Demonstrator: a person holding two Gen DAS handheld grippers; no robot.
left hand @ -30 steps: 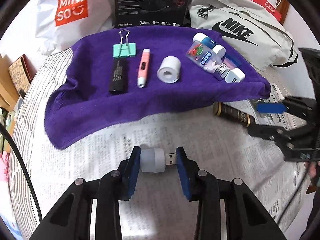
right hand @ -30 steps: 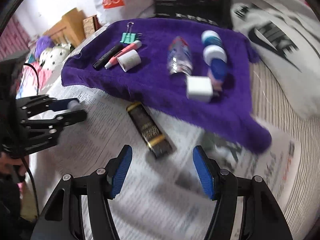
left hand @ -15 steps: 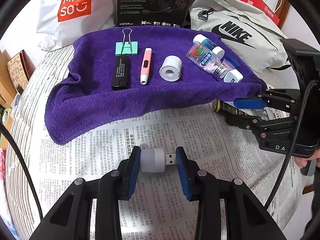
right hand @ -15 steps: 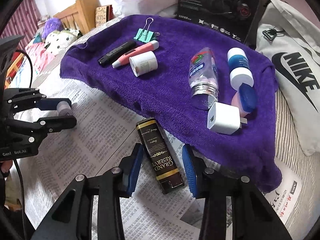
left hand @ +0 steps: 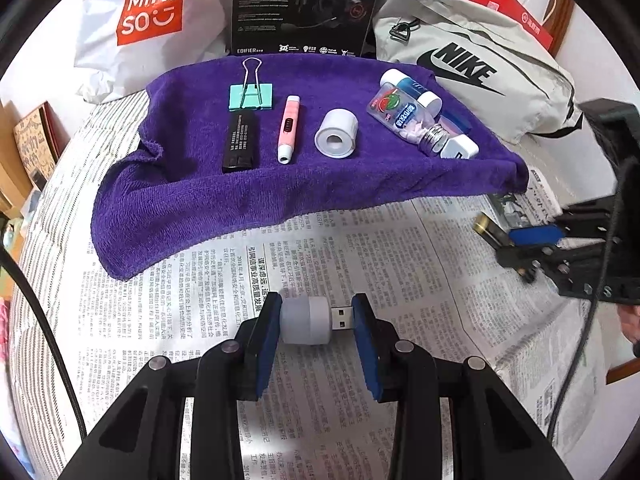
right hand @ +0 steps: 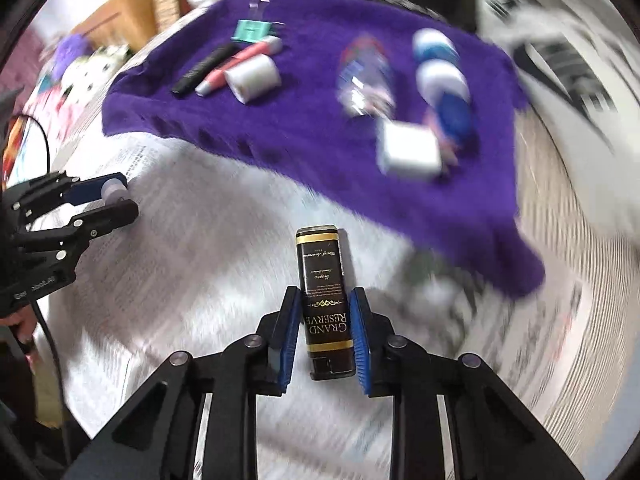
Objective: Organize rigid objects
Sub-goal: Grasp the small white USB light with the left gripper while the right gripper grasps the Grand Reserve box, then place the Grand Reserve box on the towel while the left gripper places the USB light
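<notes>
Purple towel covers the far half of the newspaper, with a Miniso bag, an Edifier box and a Nike pouch behind it. Near the paper's front edge, the left gripper pinches a small white USB light. The right gripper, its jaws just closing, clamps a dark "Grand Reserve" lighter beside the towel's near edge.
</notes>
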